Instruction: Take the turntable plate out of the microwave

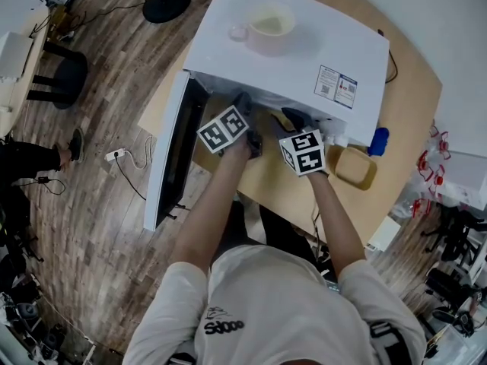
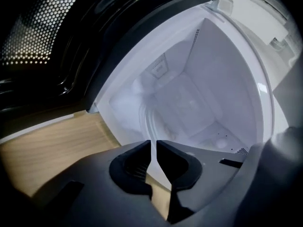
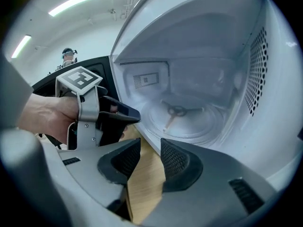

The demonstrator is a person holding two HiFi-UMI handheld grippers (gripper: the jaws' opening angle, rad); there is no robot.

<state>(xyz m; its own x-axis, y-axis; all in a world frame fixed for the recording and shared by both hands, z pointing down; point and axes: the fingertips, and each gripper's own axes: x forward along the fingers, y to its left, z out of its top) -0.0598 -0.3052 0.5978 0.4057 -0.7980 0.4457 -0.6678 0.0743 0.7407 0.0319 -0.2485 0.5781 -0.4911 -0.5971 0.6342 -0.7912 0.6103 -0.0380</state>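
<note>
Nearest the camera, the right gripper (image 3: 150, 151), a grey two-jaw tool with ribbed black pads, holds its jaws apart with only the pale wooden tabletop (image 3: 142, 188) showing between them, so it grips nothing. Just beside it, the left gripper (image 2: 154, 145), of the same make, has its jaws drawn all but together, with their tips at the front lip of the white box-shaped microwave (image 1: 304, 48). I cannot tell whether they pinch anything there. The microwave's dark-windowed door (image 1: 171, 158) stands swung wide open. Inside, the round clear glass turntable plate (image 3: 189, 124) lies flat on the cavity floor over its three-armed hub (image 3: 176, 110), with its near rim just beyond the left gripper's tips. As I judge it, the door is open, and a sure grip on the rim, lifting the plate and drawing it out are all left to do.
</note>
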